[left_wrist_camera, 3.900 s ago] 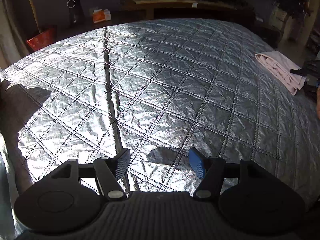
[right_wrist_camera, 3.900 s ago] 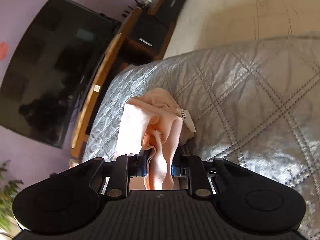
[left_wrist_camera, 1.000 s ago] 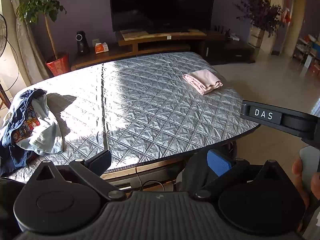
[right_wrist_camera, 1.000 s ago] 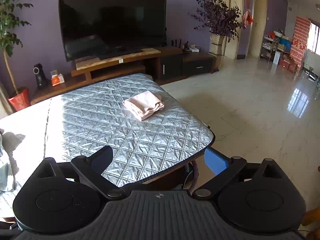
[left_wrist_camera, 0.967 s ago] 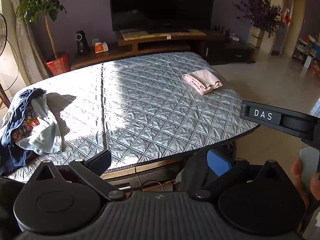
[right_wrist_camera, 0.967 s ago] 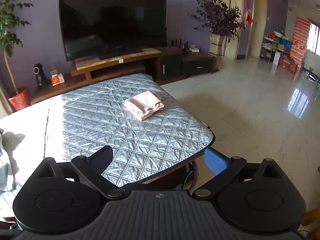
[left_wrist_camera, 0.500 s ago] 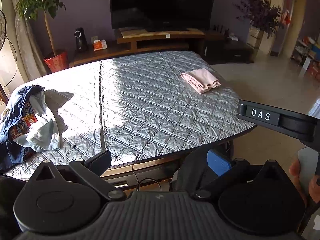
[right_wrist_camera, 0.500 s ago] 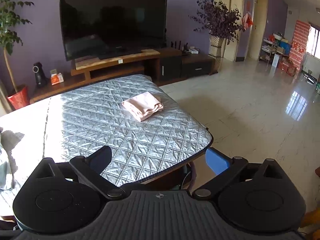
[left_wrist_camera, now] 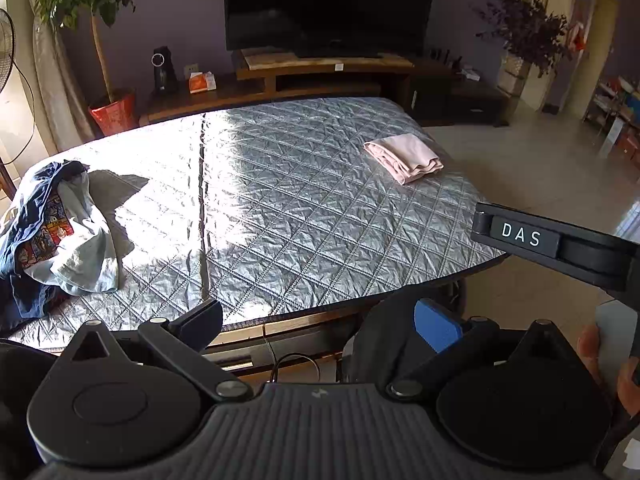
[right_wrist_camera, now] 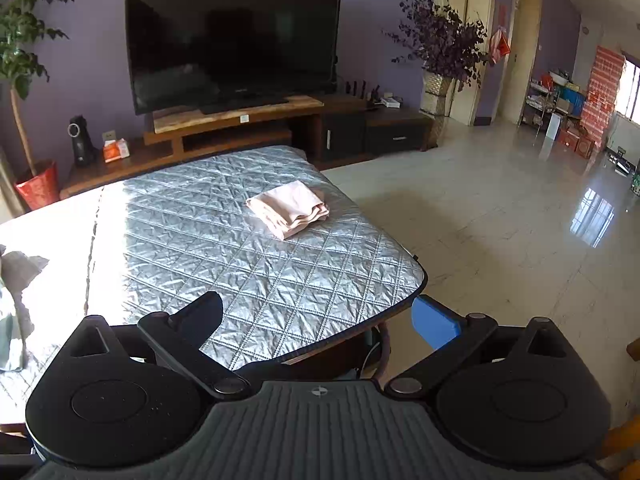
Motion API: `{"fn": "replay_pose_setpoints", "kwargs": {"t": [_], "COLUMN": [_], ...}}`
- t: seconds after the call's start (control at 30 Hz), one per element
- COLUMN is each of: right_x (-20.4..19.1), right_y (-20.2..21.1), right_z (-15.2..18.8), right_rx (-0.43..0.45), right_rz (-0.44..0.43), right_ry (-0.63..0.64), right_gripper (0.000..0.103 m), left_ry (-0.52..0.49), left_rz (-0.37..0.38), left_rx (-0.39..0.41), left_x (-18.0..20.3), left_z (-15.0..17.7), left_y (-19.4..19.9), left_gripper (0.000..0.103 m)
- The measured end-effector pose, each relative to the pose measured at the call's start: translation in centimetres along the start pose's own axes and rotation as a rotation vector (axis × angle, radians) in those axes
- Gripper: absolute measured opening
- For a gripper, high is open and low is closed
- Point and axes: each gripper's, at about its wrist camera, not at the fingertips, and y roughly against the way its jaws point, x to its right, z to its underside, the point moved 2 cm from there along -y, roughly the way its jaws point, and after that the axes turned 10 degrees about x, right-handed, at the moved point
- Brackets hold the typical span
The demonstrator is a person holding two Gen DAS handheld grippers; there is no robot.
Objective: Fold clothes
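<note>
A folded pink garment (left_wrist_camera: 404,156) (right_wrist_camera: 289,207) lies near the far right corner of the silver quilted table (left_wrist_camera: 304,216) (right_wrist_camera: 256,280). A heap of unfolded clothes (left_wrist_camera: 52,232), dark blue and pale blue, sits at the table's left edge. My left gripper (left_wrist_camera: 320,320) is open and empty, held back from the table's near edge. My right gripper (right_wrist_camera: 320,316) is also open and empty, off the near right corner. Part of the right gripper's body (left_wrist_camera: 560,244), marked DAS, shows at the right of the left wrist view.
A TV (right_wrist_camera: 232,40) on a wooden stand (right_wrist_camera: 240,124) is behind the table. A red plant pot (left_wrist_camera: 114,114) stands at the back left, a dried plant (right_wrist_camera: 440,44) at the back right. Tiled floor (right_wrist_camera: 500,220) lies to the right. A hand (left_wrist_camera: 608,360) holds the right gripper.
Since 3.9 s ago the right gripper has let go of the pink garment, and both grippers have pulled back from the table. Over the last second the views have shifted only slightly.
</note>
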Motion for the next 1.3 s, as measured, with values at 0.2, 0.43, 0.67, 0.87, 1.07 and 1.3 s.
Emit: {"fn": "replay_pose_setpoints", "kwargs": {"t": [0.2,0.43,0.67,0.87,1.07,1.3], "right_x": [-0.1,-0.3,-0.4,-0.8,-1.1,-1.7], "right_y": [-0.1,-0.2,-0.5,-0.6,-1.0,-1.7], "right_z": [0.0,0.1,0.3,0.5,0.7,0.9], "right_rx": [-0.004,-0.009,-0.020,-0.025,-0.034,-0.046], "right_rz": [-0.006,-0.007,-0.002,-0.008,-0.018,-0.019], "right_ry": [0.004,0.015,0.024,0.033,0.044,0.057], "right_gripper": [0.102,0.102,0.102,0.102,0.102,0.102], "left_ry": [0.003,0.007,0.000,0.000,0.007,0.041], "left_rz": [-0.005,-0.007,-0.005,0.011,0.026,0.043], "left_rx": [-0.005,-0.009,-0.013,-0.014,-0.019,-0.028], "left_x": [-0.2,-0.3,-0.4,-0.3,-0.4,-1.2], "left_z": [0.1,0.1,0.3,0.3,0.4,0.4], "left_y": [-0.2,-0.4,-0.7,-1.0,-1.4,-2.2], "left_gripper": [0.102,0.102,0.102,0.102,0.102,0.102]}}
